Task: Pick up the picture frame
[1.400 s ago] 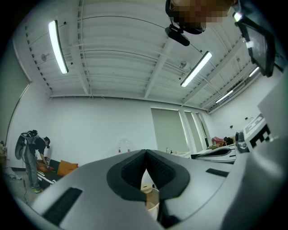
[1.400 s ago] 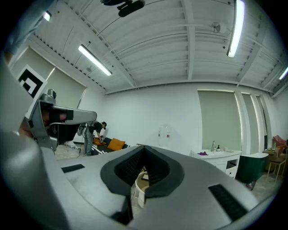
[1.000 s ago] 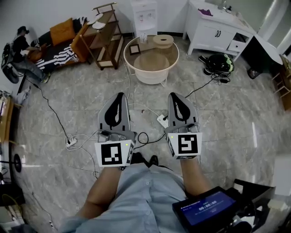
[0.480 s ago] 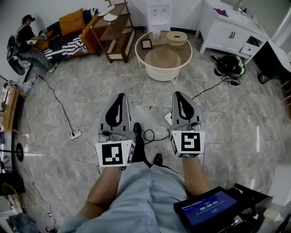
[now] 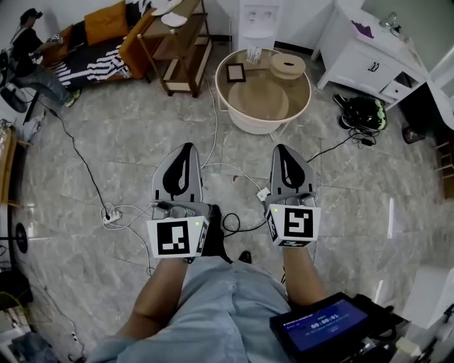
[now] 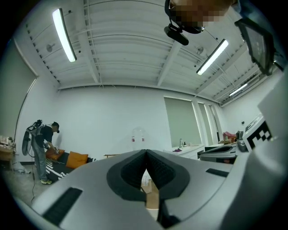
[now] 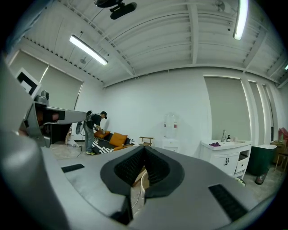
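A small dark picture frame [image 5: 235,71] lies on the top of a round pale table [image 5: 234,117] ahead of me in the head view. My left gripper [image 5: 185,151] and right gripper [image 5: 281,152] hover side by side over the floor, well short of the table. Both are shut with nothing between the jaws. In the left gripper view the tips [image 6: 146,152] meet, and in the right gripper view the tips [image 7: 144,149] meet too. The frame does not show in either gripper view.
On the table lie a round wooden lid [image 5: 287,66] and a wooden disc [image 5: 258,99]. White cables [image 5: 213,135] and a power strip [image 5: 111,215] trail over the marble floor. A wooden shelf [image 5: 177,42], a water dispenser [image 5: 258,18], a white cabinet [image 5: 369,60] and a person [image 5: 32,53] are at the back.
The table and the frame have drifted nearer and to the right in the head view as I walk forward. Both grippers stay shut and level.
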A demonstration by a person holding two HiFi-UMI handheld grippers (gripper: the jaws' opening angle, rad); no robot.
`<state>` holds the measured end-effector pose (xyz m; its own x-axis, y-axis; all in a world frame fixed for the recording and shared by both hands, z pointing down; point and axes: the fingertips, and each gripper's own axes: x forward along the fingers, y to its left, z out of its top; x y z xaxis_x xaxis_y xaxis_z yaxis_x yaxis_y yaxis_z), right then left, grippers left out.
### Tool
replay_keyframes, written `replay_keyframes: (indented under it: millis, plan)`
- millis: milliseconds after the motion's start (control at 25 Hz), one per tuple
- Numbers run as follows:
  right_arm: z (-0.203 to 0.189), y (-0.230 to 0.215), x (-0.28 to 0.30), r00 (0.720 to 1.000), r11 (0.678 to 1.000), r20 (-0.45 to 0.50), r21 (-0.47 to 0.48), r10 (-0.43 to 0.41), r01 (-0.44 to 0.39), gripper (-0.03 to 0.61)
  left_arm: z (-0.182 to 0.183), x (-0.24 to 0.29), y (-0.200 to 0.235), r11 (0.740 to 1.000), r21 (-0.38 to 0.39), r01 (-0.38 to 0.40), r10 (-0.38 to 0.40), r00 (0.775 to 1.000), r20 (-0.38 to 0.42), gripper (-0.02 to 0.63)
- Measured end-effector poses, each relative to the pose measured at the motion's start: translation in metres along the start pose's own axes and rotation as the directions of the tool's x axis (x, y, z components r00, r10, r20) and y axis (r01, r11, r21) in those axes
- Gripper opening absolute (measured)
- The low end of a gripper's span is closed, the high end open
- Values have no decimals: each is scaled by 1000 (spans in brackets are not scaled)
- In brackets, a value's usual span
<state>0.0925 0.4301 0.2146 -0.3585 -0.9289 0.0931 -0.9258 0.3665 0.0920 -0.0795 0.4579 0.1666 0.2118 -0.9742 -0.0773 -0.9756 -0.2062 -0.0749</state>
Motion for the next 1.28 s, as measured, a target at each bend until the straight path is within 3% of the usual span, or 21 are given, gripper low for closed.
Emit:
replay_keyframes:
  millis: [280, 520, 1000, 1280]
  plan:
    - [38, 15, 108, 998, 999, 46, -8, -41, 41, 14, 12, 82, 83, 999, 31, 24, -26, 998, 54, 11]
    - [72, 7, 153, 991, 994, 86, -26, -100, 103, 14, 21, 129, 119, 999, 17, 51, -52, 995, 79, 11]
    - [43, -29, 211, 986, 987, 32, -16, -162, 163, 14, -20, 204, 121, 994, -6, 111, -111, 994, 25, 11]
    - [12, -80, 275, 988, 988, -27, 10, -154, 154, 14, -47, 291, 100, 989, 1, 145, -145, 989, -19, 11]
